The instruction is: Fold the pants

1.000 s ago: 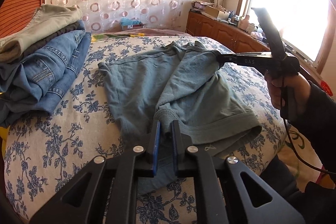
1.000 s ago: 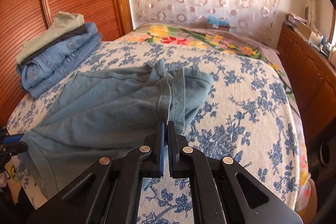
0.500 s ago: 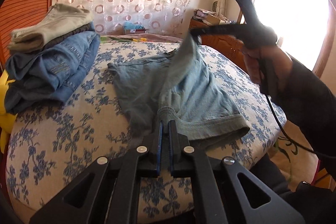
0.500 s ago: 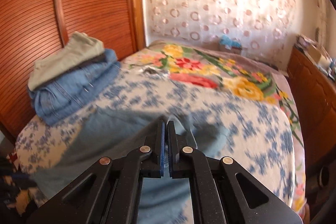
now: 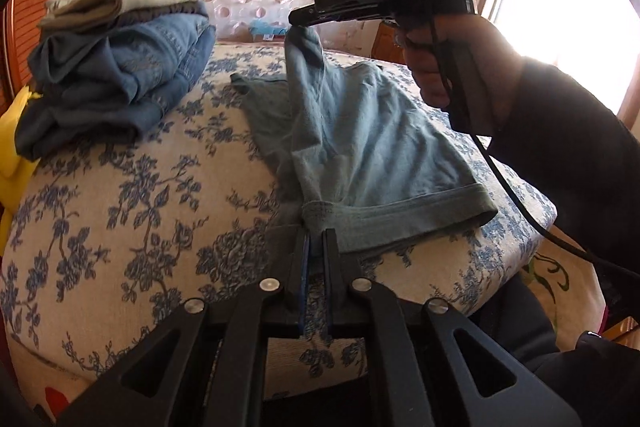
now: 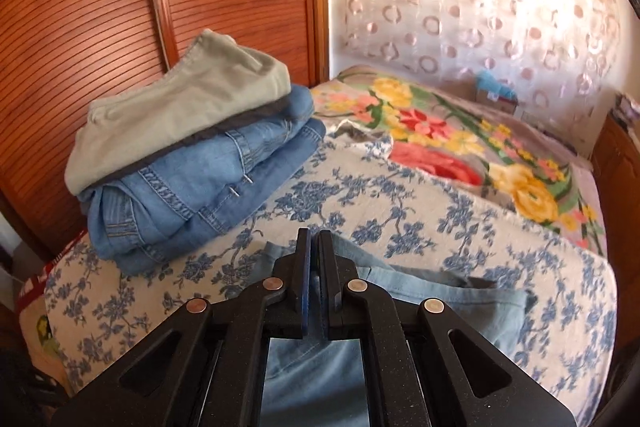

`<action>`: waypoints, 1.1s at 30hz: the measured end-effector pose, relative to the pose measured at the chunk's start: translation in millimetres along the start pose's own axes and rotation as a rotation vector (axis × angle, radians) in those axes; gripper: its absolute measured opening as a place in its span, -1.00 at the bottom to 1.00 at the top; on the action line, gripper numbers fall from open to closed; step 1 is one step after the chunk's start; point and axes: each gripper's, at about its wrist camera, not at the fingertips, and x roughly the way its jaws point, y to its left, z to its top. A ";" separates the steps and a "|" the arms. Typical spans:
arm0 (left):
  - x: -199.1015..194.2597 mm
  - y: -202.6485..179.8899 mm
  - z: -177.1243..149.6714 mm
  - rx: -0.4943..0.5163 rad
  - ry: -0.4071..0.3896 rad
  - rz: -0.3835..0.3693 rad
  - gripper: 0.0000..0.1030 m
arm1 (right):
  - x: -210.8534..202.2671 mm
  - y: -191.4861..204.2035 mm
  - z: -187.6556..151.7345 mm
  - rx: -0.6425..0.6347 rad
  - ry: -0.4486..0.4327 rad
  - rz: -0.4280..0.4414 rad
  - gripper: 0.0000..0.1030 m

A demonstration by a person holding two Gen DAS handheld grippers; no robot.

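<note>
Pants (image 5: 360, 147), a soft blue-green pair, sat mid-fold on the flowered bedspread (image 5: 120, 195), one side lifted clear of the bed and the other side flat beneath it. By the look of it the lengthwise fold was under way but not laid down: the raised half needed carrying across and smoothing, and the shorter folds seemed to be ahead. At the near edge, the left gripper (image 5: 316, 251) had its fingers drawn nearly together on the thick hem, cloth pinched right between the blue pads. Up high, the right gripper (image 5: 304, 19) was clamped on the far corner, fabric hanging taut from its tip down to the bed. From that gripper's own camera, the fingers (image 6: 301, 267) stood narrow with pale cloth between and below them. Off to the left, a stack of folded jeans (image 5: 120, 75) waited well apart from the pants.
</note>
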 end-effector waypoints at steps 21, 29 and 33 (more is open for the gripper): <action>-12.5 4.1 20.4 0.026 -0.046 0.104 -0.23 | -71.7 -26.5 -119.7 0.117 0.026 -0.069 -0.57; -4.5 2.7 35.3 0.060 -0.055 0.108 0.31 | -77.4 -25.3 -148.9 0.140 0.041 -0.091 -0.41; 6.7 1.1 43.1 0.076 -0.046 0.116 0.34 | -79.9 -28.4 -154.6 0.155 0.037 -0.102 -0.08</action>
